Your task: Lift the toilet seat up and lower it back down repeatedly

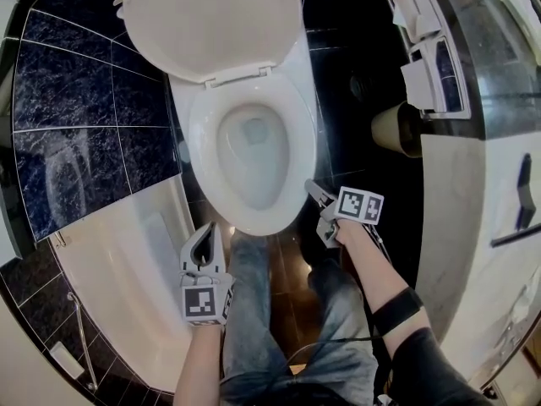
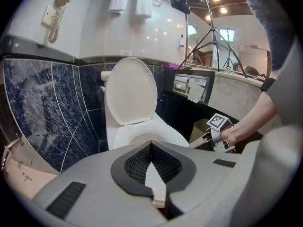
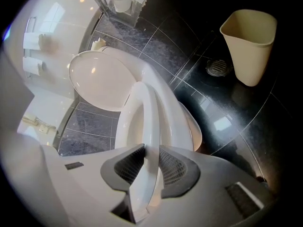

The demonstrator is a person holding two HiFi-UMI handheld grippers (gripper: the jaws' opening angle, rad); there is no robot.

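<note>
Dark floor [image 3: 222, 112] | right tool [image 3: 147, 162] grips toilet seat [image 3: 142, 103] edge | lid [image 1: 211, 19] upright

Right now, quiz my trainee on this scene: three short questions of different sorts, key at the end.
1. Fill in: the toilet lid stands ____ (up or down).
2. Which thing is the right claw shut on? A the lid; B the toilet seat; C the beige bin.
3. True or false: the left claw is shut with nothing in it.
Key: 1 up; 2 B; 3 true.
</note>
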